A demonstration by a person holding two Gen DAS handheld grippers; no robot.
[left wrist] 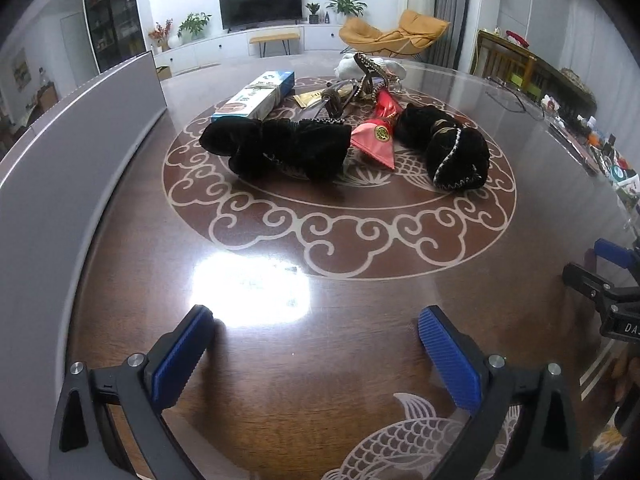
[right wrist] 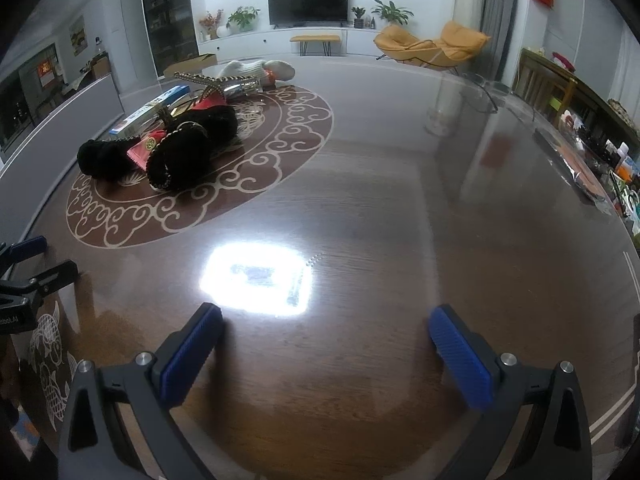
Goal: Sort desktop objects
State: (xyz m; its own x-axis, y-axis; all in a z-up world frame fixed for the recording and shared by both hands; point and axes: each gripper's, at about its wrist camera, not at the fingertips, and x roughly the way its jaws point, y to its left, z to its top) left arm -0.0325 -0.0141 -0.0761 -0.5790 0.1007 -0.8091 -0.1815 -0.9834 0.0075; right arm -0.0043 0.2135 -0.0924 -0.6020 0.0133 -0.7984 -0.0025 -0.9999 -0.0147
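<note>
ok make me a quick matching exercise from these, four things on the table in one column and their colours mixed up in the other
Things:
1. long box
2. triangular packet
3. fuzzy slippers
4. socks

Colours:
A. black
B. white
C. blue and white
D. pink-red with a gold seal

Pairs: 1-C, 2-D, 3-A, 4-B
</note>
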